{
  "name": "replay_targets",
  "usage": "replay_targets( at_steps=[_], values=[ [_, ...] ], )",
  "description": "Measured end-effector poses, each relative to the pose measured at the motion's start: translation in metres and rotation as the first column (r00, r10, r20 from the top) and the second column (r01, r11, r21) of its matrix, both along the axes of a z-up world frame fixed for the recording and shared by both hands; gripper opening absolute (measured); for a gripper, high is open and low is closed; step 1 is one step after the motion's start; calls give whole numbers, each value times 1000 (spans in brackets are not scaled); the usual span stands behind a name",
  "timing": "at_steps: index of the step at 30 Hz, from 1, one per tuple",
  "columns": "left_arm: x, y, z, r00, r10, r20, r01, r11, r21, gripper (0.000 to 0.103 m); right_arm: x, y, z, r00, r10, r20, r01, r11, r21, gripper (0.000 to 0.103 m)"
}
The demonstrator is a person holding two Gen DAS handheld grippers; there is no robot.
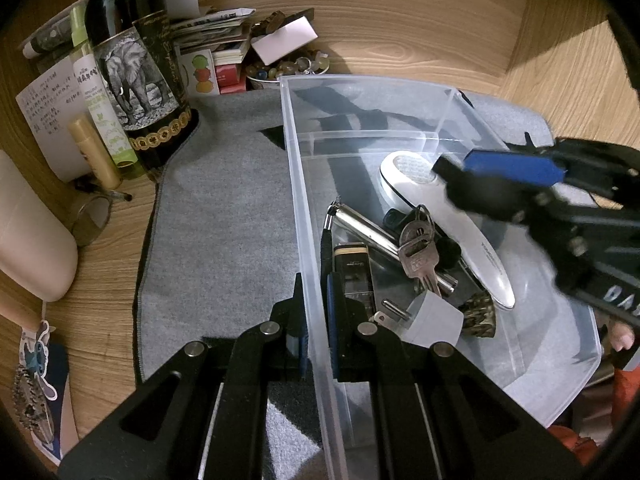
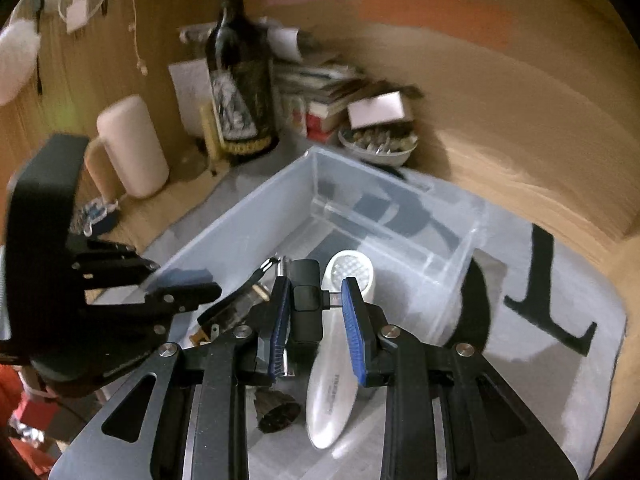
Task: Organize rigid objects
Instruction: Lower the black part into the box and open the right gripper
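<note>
A clear plastic bin (image 1: 304, 184) stands on a grey mat (image 1: 224, 216). My left gripper (image 1: 316, 312) is shut on the bin's left wall. Inside lie a white handheld device (image 1: 472, 236), keys (image 1: 418, 248), a silver flashlight (image 1: 364, 226), a black lighter-like case (image 1: 354, 272), a white plug (image 1: 432, 316) and a camouflage piece (image 1: 480, 316). My right gripper (image 2: 316, 312) hovers over the bin (image 2: 248, 216). A small black device with a plug on its side (image 2: 306, 300) sits between its blue pads (image 2: 356, 328), against the left one. The white device (image 2: 336, 384) lies below.
A dark wine bottle with an elephant label (image 1: 136, 68) stands at the back left beside tubes, papers and a stack of books (image 1: 216, 40). A bowl of beads (image 1: 288, 68) sits behind the bin. A pale pink cylinder (image 1: 32, 240) lies at the left.
</note>
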State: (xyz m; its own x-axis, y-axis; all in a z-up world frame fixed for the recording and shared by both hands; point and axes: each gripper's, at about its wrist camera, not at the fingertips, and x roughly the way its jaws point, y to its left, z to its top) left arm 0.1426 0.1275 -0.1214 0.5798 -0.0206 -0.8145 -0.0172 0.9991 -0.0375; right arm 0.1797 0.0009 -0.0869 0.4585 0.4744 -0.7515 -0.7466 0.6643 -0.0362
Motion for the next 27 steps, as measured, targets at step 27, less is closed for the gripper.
replay_targets(
  at_steps=[27],
  values=[
    [-6,-8,16,1000,-4,4,4,1000,8,14,-3,-21,11,999,-40,-16,41,999,31,51]
  ],
)
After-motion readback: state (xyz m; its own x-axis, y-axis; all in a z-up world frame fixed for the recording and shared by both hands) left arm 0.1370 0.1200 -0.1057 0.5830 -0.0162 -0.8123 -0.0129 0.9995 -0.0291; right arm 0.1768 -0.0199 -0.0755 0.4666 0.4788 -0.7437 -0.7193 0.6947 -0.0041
